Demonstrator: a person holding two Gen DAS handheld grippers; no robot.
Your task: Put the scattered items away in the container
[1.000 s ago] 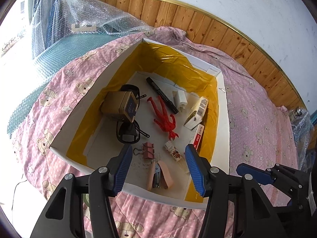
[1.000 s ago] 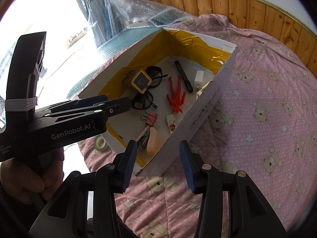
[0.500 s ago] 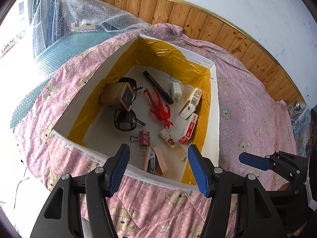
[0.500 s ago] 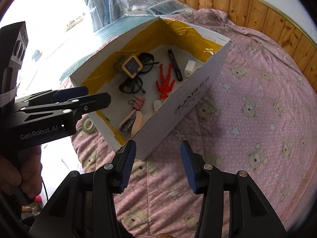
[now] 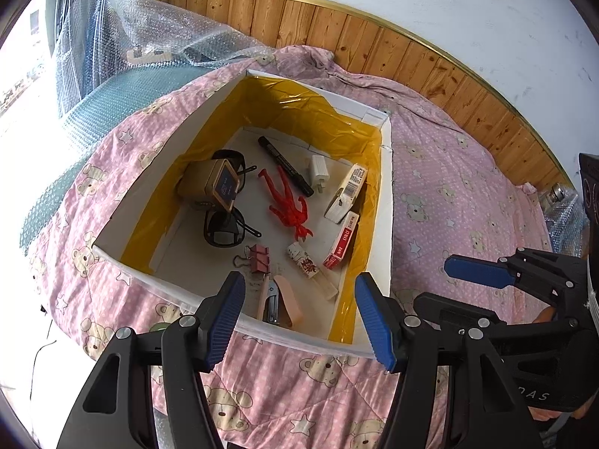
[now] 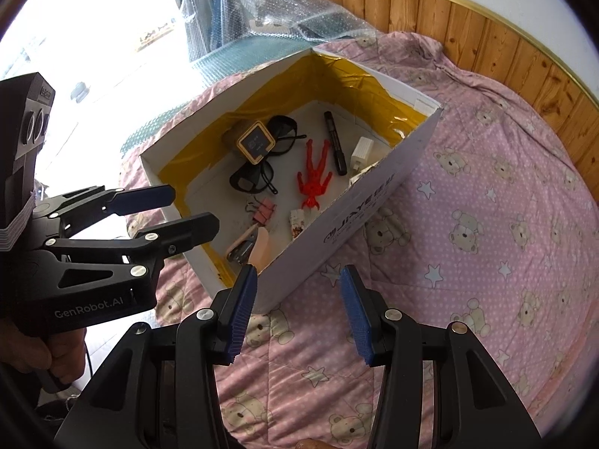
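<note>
Two hand-held grippers hang above a bed spread with a pink teddy-bear quilt (image 6: 486,224), both with jaws spread wide and nothing between them. The left gripper (image 5: 299,318) is poised over the near rim of the white cardboard box lined with yellow tape (image 5: 385,202); the right gripper (image 6: 299,314) sits off the box's near corner, over bare quilt.

Inside the box lie the gathered things: a tan cube-shaped gadget with a dark face (image 5: 213,185), black sunglasses (image 5: 222,226), a red plastic figure (image 5: 288,205), a black marker pen (image 5: 286,166), a white plug adapter (image 5: 320,172), a cream carton with a barcode (image 5: 346,192), a red staple box (image 5: 342,241), pink binder clips (image 5: 259,258) and a peach-coloured stapler (image 5: 279,301).

The quilt around the box looks bare in both views — only a greenish roll, perhaps tape (image 5: 161,327), peeks out at the quilt's left edge by the left gripper, too hidden to be sure of. The tidying appears all but finished. If that roll counts as a stray, the sound way to fetch it is with the left gripper: come straight down, close across the ring's wall rather than its hole, then lift clear of the box rim before letting go over an open patch of floor inside.
</note>
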